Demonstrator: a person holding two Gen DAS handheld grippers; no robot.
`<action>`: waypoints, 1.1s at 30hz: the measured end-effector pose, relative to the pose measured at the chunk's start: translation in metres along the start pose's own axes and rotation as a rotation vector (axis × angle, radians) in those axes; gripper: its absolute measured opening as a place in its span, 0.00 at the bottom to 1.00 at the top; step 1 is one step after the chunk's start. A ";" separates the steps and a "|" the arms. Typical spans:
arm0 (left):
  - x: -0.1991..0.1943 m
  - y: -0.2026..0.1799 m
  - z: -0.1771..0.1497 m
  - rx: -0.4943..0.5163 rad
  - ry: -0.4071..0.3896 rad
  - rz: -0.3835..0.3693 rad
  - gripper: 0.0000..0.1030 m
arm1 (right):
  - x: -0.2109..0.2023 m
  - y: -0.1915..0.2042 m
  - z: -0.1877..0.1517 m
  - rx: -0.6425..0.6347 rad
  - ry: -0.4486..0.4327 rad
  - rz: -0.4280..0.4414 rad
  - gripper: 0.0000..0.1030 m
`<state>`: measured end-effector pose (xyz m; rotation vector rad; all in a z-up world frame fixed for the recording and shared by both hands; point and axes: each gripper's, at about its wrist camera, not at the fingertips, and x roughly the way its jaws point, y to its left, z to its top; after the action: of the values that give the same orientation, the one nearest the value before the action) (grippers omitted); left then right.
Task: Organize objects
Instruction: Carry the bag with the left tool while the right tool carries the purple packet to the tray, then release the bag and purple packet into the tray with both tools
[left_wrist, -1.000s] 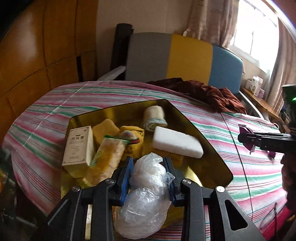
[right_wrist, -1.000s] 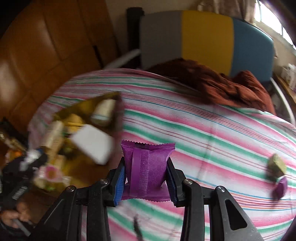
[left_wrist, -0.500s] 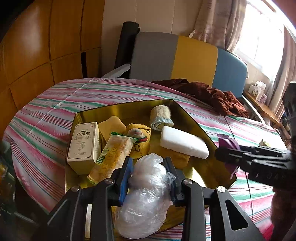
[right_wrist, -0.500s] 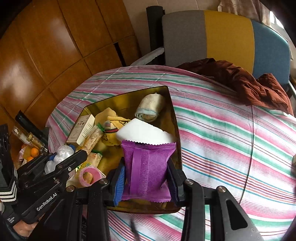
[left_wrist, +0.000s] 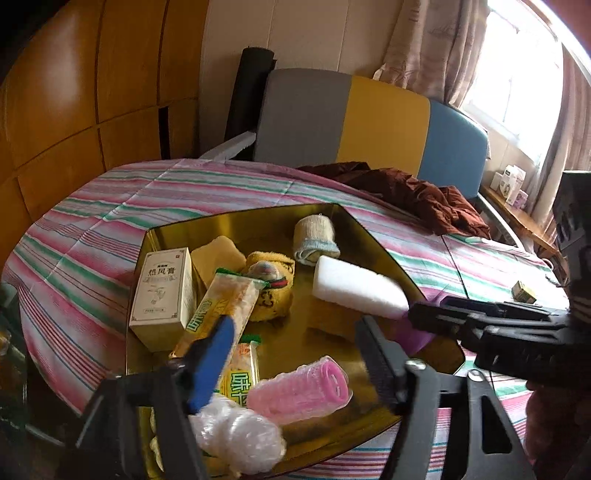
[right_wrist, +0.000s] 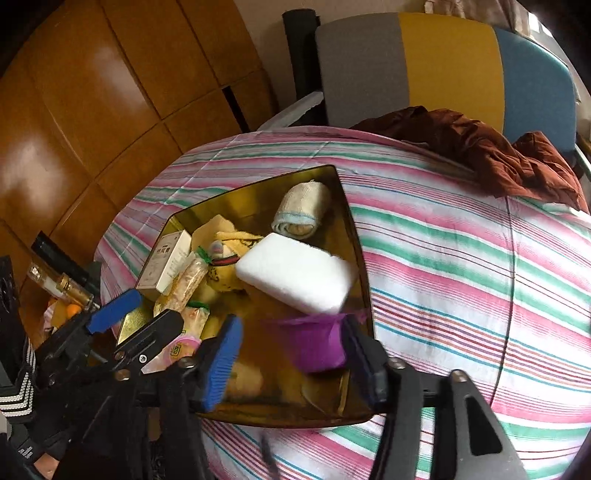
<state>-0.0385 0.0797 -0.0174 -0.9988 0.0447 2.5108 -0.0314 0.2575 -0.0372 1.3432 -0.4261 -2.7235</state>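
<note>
A gold tray (left_wrist: 369, 230) (right_wrist: 354, 236) lies on the striped bed and holds a white sponge (left_wrist: 356, 286) (right_wrist: 295, 273), a rolled towel (left_wrist: 316, 236), a white box (left_wrist: 162, 291), snack packs and a pink roller (left_wrist: 299, 384). My left gripper (left_wrist: 299, 354) is open over the tray's near end; the clear plastic bag (left_wrist: 236, 435) lies below it at the tray's near edge. My right gripper (right_wrist: 291, 354) is open over the tray's near right corner. The purple packet (right_wrist: 314, 343) is blurred between its fingers, against the right one.
A brown cloth (left_wrist: 417, 195) lies at the bed's far side before a grey, yellow and blue headboard (left_wrist: 369, 122). A small green packet (left_wrist: 522, 291) lies on the bed at right. Wooden wall panels are at left. Bottles (right_wrist: 59, 284) stand left of the tray.
Both grippers have opened. The plastic bag has dropped from my left gripper onto the tray's near edge. The purple packet has come loose in my right gripper over the tray.
</note>
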 end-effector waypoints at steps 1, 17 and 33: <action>-0.001 -0.001 0.000 0.004 -0.007 0.005 0.70 | 0.001 0.001 0.000 -0.006 -0.001 -0.009 0.58; -0.013 -0.001 0.005 0.008 -0.050 0.032 0.73 | -0.020 -0.005 -0.002 0.021 -0.050 -0.055 0.58; -0.020 -0.031 0.005 0.101 -0.065 -0.010 0.73 | -0.048 -0.037 -0.010 0.063 -0.080 -0.151 0.58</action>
<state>-0.0159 0.1005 0.0033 -0.8744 0.1454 2.5031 0.0077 0.2995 -0.0164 1.3370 -0.4375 -2.9181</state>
